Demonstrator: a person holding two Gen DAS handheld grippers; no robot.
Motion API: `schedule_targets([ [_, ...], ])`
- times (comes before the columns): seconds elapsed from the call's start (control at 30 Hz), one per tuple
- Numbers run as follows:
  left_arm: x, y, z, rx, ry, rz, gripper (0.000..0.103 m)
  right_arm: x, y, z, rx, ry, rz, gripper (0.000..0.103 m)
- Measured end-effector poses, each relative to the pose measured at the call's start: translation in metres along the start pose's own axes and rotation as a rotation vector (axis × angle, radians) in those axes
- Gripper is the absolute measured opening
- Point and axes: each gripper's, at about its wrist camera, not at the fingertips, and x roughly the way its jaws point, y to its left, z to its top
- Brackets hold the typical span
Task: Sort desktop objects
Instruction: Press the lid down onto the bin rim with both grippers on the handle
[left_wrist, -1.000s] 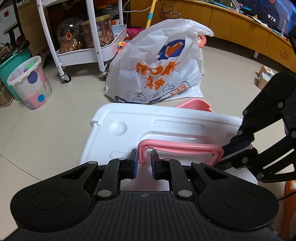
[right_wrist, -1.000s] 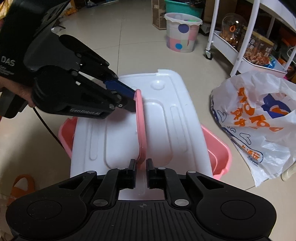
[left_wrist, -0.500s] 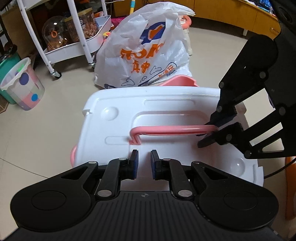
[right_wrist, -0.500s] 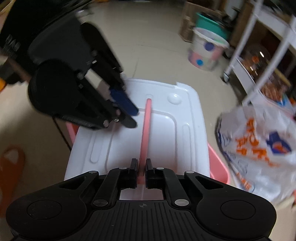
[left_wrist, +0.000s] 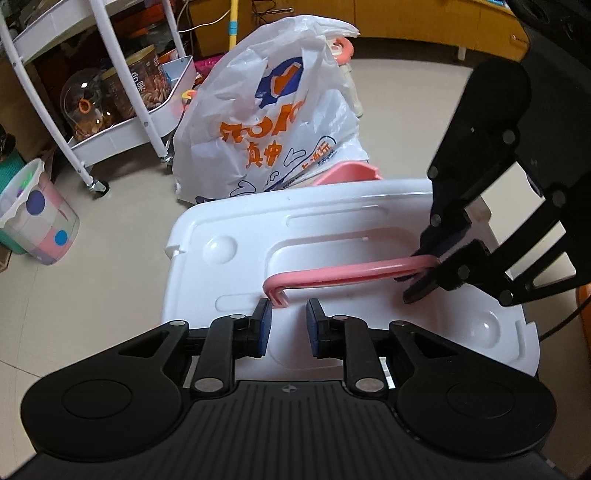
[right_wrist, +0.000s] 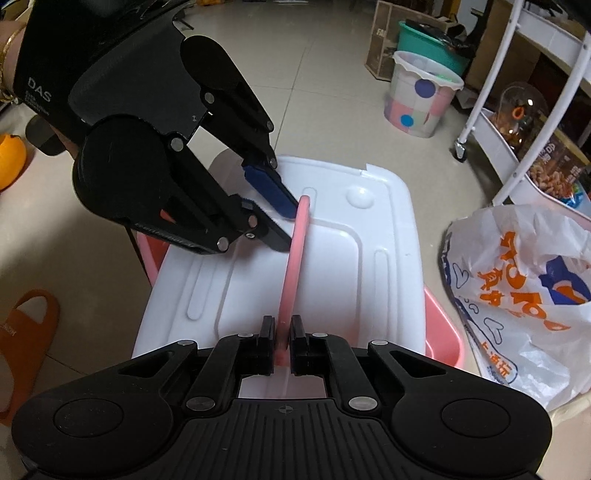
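Observation:
A pink storage box (right_wrist: 441, 325) on the floor carries a white lid (left_wrist: 332, 229) with a pink handle (left_wrist: 343, 273) raised upright over it. My right gripper (right_wrist: 282, 343) is shut on one end of the pink handle; it also shows in the left wrist view (left_wrist: 428, 273). My left gripper (left_wrist: 288, 325) is open, its blue pads on either side of the handle's other end without clamping it. In the right wrist view the left gripper (right_wrist: 288, 225) stands at the far end of the handle (right_wrist: 293, 266), over the lid (right_wrist: 384, 236).
A white plastic bag (left_wrist: 280, 122) with orange and blue print lies against the box. A white wheeled cart (left_wrist: 122, 110) holds snack jars. A dotted pastel bin (right_wrist: 421, 92) and a green bin (right_wrist: 428, 48) stand on the tiled floor. An orange slipper (right_wrist: 26, 332) lies nearby.
My left gripper let go of the pink handle and opened, then came back up to its end. My right gripper kept its hold and the handle swung upright.

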Motion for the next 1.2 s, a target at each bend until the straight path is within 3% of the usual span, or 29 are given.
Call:
schedule_targets([
  [0.2, 0.0, 0.006, 0.001, -0.03, -0.045, 0.023, 0.03, -0.001, -0.002, -0.003, 0.009, -0.003, 0.008, 0.006],
  [0.43, 0.011, -0.01, 0.007, 0.067, -0.039, 0.08, 0.03, -0.002, -0.002, -0.005, 0.018, 0.002, 0.007, 0.006],
  [0.63, 0.009, -0.007, 0.013, 0.014, -0.022, 0.051, 0.015, -0.001, -0.007, -0.008, 0.07, 0.033, -0.001, 0.01],
  [0.93, 0.002, -0.011, 0.008, -0.033, -0.021, 0.057, 0.013, -0.009, -0.016, -0.013, 0.194, 0.041, -0.009, 0.011],
  [1.2, -0.012, -0.013, 0.003, -0.066, -0.033, 0.055, 0.011, -0.011, -0.01, -0.01, 0.073, 0.041, -0.096, 0.007],
])
